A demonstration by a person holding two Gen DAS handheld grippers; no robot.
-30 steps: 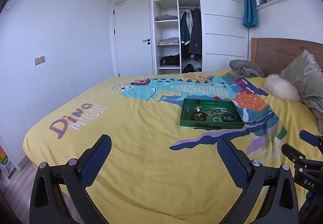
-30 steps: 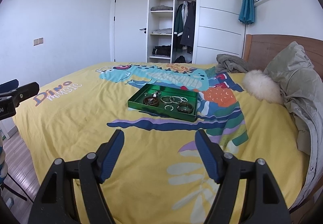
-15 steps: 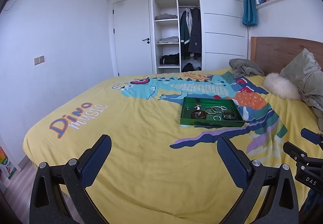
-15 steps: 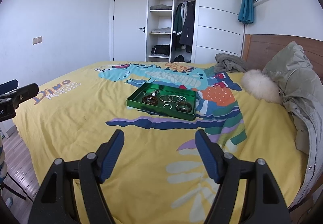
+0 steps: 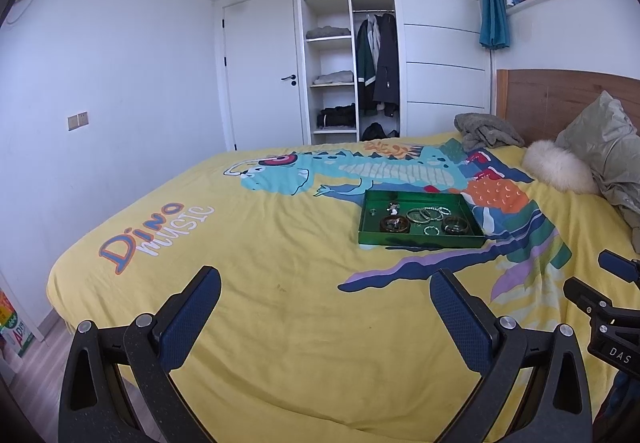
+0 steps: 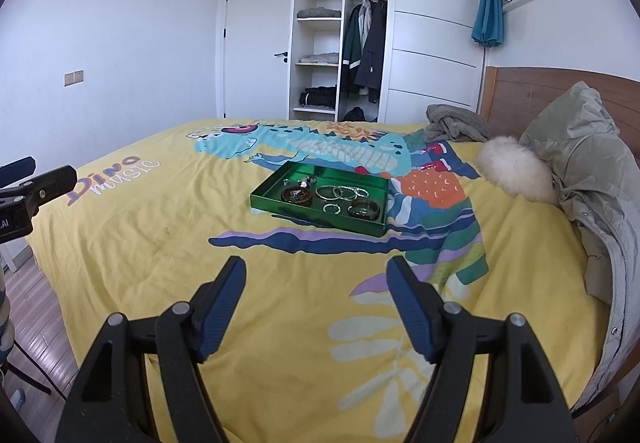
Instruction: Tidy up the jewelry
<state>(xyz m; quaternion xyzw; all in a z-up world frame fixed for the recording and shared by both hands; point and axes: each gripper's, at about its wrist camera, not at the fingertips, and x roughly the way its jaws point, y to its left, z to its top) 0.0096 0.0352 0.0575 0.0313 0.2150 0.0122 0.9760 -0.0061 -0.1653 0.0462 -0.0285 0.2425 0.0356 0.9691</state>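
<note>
My left gripper (image 5: 325, 295) and right gripper (image 6: 316, 287) both gape wide, textured blue pads holding nothing. Well ahead of them on the soft yellow bedspread (image 6: 160, 227) lies a glossy green rectangular tray (image 6: 316, 212) holding thin silvery bangles (image 6: 340, 192) and dark, thicker rings.

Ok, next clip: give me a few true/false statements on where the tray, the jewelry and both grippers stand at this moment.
1. The green tray lies on the yellow bedspread. True.
2. The left gripper is shut on a bangle. False: it is open and empty.
3. The bangles lie inside the tray. True.
4. The right gripper touches the tray. False: it hangs open, well short of it.
5. The tray sits on the wooden floor. False: it is on the bed.
</note>
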